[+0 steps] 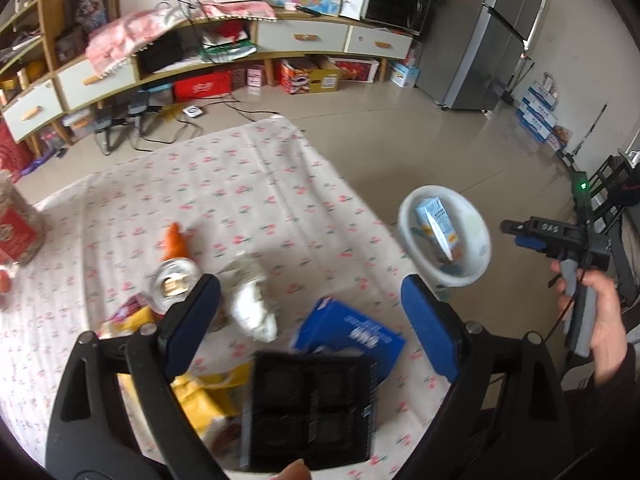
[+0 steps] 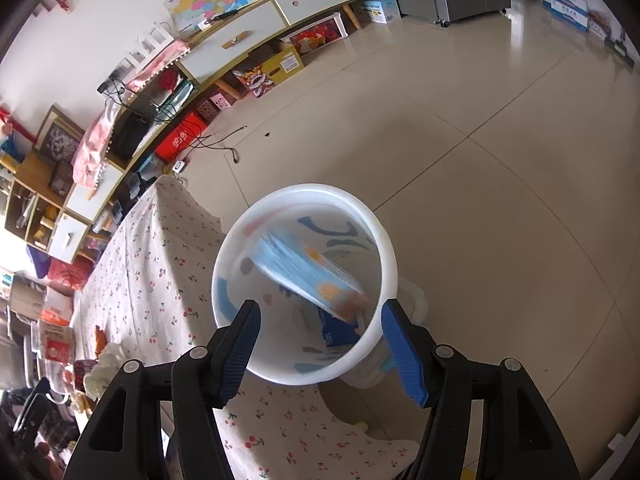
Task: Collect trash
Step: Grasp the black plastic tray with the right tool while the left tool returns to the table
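A white bin (image 2: 376, 224) beside the table (image 1: 248, 184) holds a blue carton (image 2: 308, 276). The right gripper (image 2: 320, 344) hangs over it, wide open, empty. The left gripper (image 1: 308, 312) gapes empty above a blue box (image 1: 352, 332).

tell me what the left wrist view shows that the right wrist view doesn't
Only the left wrist view shows the blue box, black tray, crumpled wrapper and orange scrap on the table. Only the right wrist view shows the right tongs open above the bin. Both show the white bin holding a carton.
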A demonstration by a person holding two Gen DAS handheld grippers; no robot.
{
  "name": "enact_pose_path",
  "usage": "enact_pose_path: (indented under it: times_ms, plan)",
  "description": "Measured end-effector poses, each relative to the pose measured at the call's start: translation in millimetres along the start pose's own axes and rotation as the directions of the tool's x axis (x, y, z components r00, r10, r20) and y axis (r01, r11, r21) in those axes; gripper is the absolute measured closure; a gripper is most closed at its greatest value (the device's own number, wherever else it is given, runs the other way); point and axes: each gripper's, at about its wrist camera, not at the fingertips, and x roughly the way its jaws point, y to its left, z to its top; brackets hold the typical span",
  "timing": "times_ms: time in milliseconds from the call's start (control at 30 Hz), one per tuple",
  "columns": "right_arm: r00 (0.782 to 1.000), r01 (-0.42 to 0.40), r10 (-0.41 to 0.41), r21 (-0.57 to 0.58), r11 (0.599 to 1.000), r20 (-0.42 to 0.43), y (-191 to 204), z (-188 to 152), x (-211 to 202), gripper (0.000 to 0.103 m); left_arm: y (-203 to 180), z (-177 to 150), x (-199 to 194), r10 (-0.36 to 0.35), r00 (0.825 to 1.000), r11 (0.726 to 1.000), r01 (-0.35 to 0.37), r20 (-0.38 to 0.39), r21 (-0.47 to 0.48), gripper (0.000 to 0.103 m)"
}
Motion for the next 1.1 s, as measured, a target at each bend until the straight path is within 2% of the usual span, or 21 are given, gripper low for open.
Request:
enact_pose_path:
  times_ms: [400,567,700,967,1100]
  plan:
    - [0.999,0.004,0.003,-0.132,0.991,0.049,31.8,-29.2,-33.8,0.029,63.5,-44.0,-21.1,0.076,0.997,0.994,-0.076,-0.011,-0.079,0.010]
    - [0.999,-0.018,0.024,-0.184,0.983,0.031,51.6,-51.4,-38.9,0.027,82.5,-72.1,-19.7,0.072,0.997,0.991,-0.075,-0.031,-0.110,0.010]
    - [0.999,-0.046,0.049,-0.183,0.982,0.014,62.7,-71.7,-39.5,0.025,93.3,-94.7,-17.0,0.083,0.995,0.986,-0.091,-0.059,-0.143,0.010]
    - [0.999,-0.023,0.014,-0.299,0.954,-0.034,99.6,-107.3,-28.6,0.024,106.0,-113.8,-18.8,0.035,0.994,0.982,-0.054,-0.105,-0.182,0.010]
    - [0.997,-0.052,0.030,-0.360,0.932,-0.069,125.4,-125.6,-23.2,0.024,119.9,-118.4,-25.4,0.050,0.993,0.973,-0.073,-0.109,-0.221,0.010]
